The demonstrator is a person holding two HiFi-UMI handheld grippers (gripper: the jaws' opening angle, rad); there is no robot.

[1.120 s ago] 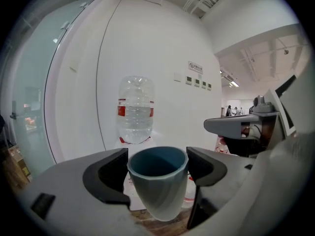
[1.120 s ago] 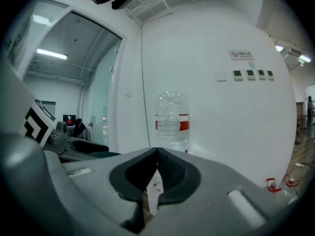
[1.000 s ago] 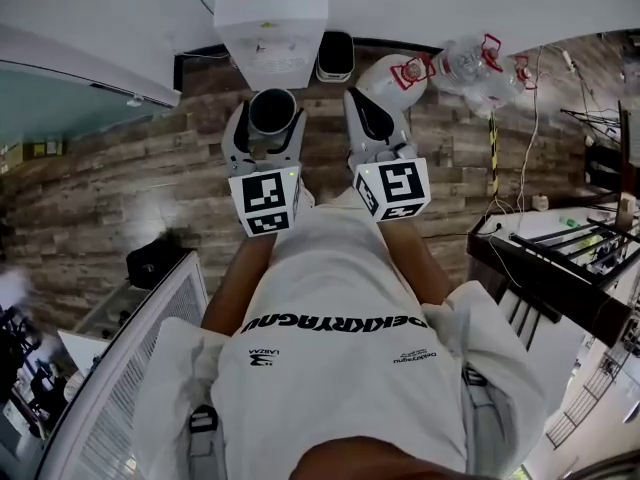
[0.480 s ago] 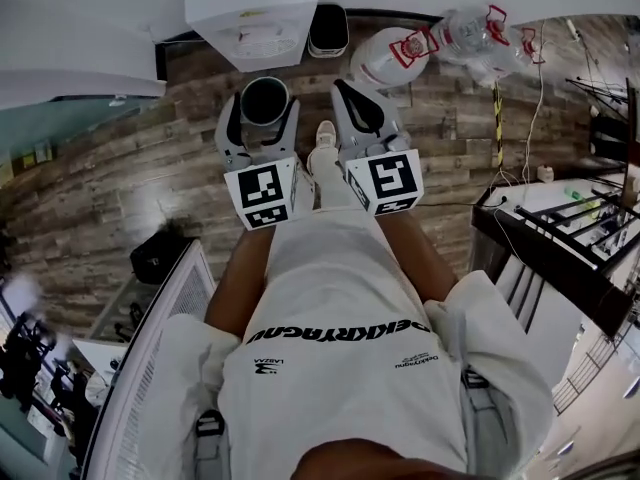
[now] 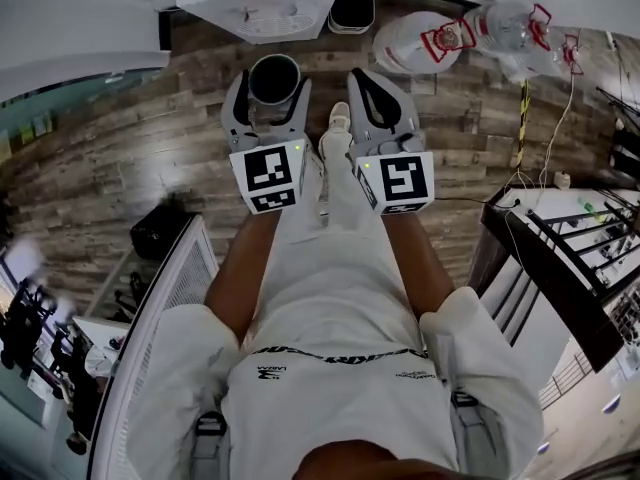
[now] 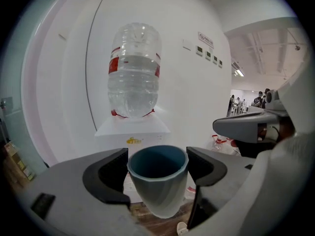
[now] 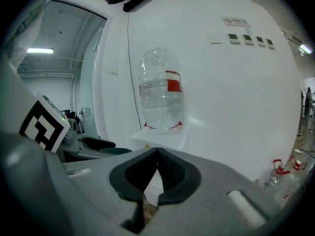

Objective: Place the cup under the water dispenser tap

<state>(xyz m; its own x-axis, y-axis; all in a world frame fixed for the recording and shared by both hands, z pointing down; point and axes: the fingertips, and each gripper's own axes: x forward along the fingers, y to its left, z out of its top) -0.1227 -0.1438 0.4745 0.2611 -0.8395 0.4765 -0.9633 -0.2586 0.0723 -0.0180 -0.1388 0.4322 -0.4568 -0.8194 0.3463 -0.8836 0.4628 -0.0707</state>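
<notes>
A blue-grey cup point(image 5: 274, 78) stands upright between the jaws of my left gripper point(image 5: 267, 86), which is shut on its sides. In the left gripper view the cup point(image 6: 158, 181) fills the gap between the two dark pads. The white water dispenser point(image 6: 132, 132) with its clear bottle point(image 6: 134, 70) stands straight ahead against the wall. In the head view the dispenser point(image 5: 262, 3) lies just beyond the cup. My right gripper point(image 5: 376, 83) hangs beside the left one, shut with nothing in it; its pads meet at the tips point(image 7: 156, 168).
Spare water bottles point(image 5: 415, 40) point(image 5: 510, 23) lie on the wooden floor right of the dispenser, and a black bin point(image 5: 352, 6) stands next to it. A black rack point(image 5: 560, 258) is at the right, a black object point(image 5: 160, 230) at the left. The person's shoe point(image 5: 338, 120) shows between the grippers.
Both grippers have sunk lower together, the cup still held in the left one. The dispenser has slid toward the top edge of the head view.
</notes>
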